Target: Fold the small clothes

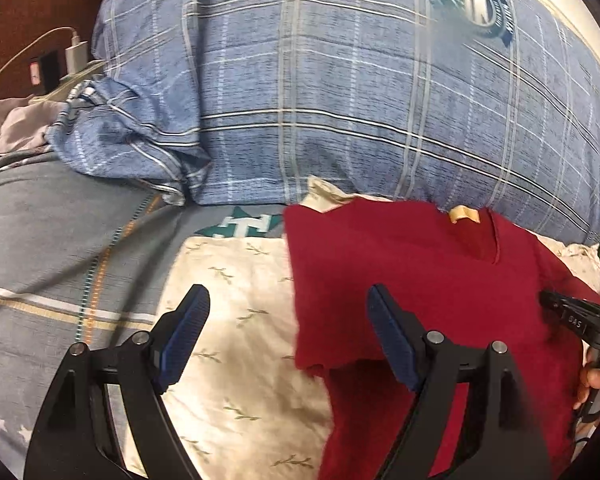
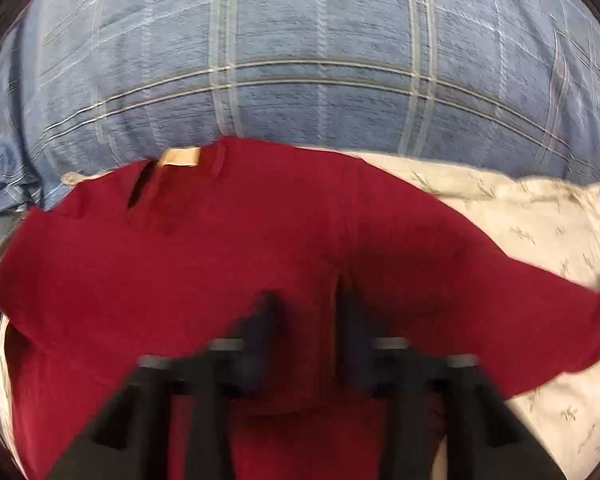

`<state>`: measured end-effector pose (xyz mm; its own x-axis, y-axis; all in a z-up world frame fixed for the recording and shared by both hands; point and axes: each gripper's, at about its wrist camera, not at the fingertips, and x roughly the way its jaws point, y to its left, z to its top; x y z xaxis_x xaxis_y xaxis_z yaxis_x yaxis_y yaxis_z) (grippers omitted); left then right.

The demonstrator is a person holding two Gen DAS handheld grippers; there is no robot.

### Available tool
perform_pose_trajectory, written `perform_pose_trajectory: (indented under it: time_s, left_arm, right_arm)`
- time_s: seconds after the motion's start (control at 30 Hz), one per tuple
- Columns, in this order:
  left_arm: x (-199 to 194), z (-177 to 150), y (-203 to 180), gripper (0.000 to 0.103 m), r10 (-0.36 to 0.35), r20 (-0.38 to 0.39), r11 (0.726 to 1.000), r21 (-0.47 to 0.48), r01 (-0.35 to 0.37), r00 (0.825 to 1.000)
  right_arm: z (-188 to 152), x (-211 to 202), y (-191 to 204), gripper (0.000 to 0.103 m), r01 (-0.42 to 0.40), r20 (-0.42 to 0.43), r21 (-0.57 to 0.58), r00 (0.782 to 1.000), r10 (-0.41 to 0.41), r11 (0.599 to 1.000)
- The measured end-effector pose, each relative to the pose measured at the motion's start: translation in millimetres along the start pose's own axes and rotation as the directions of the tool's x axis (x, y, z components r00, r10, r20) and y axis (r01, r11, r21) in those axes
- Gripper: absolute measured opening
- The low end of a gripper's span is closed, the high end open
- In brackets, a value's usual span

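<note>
A small dark red shirt [image 1: 420,280] lies on a cream leaf-print cloth [image 1: 236,320], its neck label toward the blue pillow. My left gripper [image 1: 288,304] is open and empty, hovering over the shirt's left edge, one finger over the cream cloth, the other over the shirt. In the right wrist view the red shirt [image 2: 260,232] fills the middle. My right gripper [image 2: 306,304] is blurred, its jaws a small gap apart with red fabric between them. I cannot tell if they pinch it. The right gripper also shows at the right edge of the left wrist view [image 1: 572,312].
A large blue plaid pillow [image 1: 340,80] lies right behind the shirt, also in the right wrist view [image 2: 300,60]. A grey patterned bedsheet [image 1: 52,240] spreads to the left. A white charger and cable [image 1: 76,56] sit at the far left by crumpled grey cloth [image 1: 12,124].
</note>
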<state>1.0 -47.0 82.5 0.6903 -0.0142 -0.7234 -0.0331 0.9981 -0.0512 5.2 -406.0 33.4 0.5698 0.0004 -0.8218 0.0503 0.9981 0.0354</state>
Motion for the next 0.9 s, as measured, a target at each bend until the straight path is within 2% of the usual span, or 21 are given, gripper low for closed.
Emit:
perform_pose_trajectory:
  time_s: [0.1,0.2,0.23,0.3,0.4,0.47,0.53,0.6,0.67,0.7,0.8,0.9]
  left_arm:
    - [-3,8,7,0.081,0.015,0.025,1.000,-0.023,-0.015,1.000]
    - [1,11,7,0.081,0.005,0.028,0.999,-0.050,-0.003,1.000]
    - [4,11,4,0.081,-0.003,0.019,0.999,-0.052,0.004,1.000]
    - [13,9,-5,0.081,-0.014,-0.003,0.999,-0.048,0.014,1.000]
    - [27,4,-22,0.081,-0.030,-0.030,1.000,-0.011,0.029,0.999]
    - [37,2,-30,0.081,0.007,-0.045,1.000,0.023,-0.006,0.999]
    - [51,1,-30,0.081,0.046,-0.055,0.999,0.030,-0.044,0.997]
    - [66,1,-26,0.081,0.074,-0.067,0.997,0.015,-0.073,0.995]
    - [80,2,-19,0.081,0.094,-0.097,0.995,-0.007,-0.095,0.991]
    - [86,2,-15,0.081,0.089,-0.112,0.995,-0.023,-0.093,0.990]
    - [96,2,-5,0.084,0.067,-0.150,0.994,-0.071,-0.078,0.986]
    - [94,3,-4,0.084,0.072,-0.153,0.995,-0.054,-0.081,0.986]
  right_arm:
    - [10,-28,-7,0.004,-0.005,0.095,0.001,0.996,0.005,1.000]
    - [21,-48,-21,0.004,0.090,0.175,0.042,0.980,-0.097,0.995]
    - [22,-46,-27,0.004,0.105,0.169,0.061,0.979,-0.114,0.993]
    - [21,-36,-36,0.004,0.084,0.132,0.084,0.987,-0.095,0.993]
    - [18,-16,-36,0.013,0.113,0.024,0.099,0.993,-0.116,0.989]
    - [16,-26,-43,0.028,0.129,0.071,0.157,0.987,-0.141,0.979]
    - [11,-40,-41,0.037,0.098,0.128,0.189,0.984,-0.123,0.977]
    - [11,-40,-30,0.037,-0.005,0.123,0.150,0.992,-0.013,0.989]
    - [15,-25,-10,0.034,-0.062,0.067,0.077,0.996,0.057,0.995]
    - [15,-15,-3,0.031,-0.067,0.041,0.050,0.997,0.065,0.996]
    - [20,24,2,0.031,-0.013,-0.037,0.040,0.999,0.014,0.999]
    - [23,18,1,0.033,-0.014,-0.033,0.062,0.999,0.016,0.998]
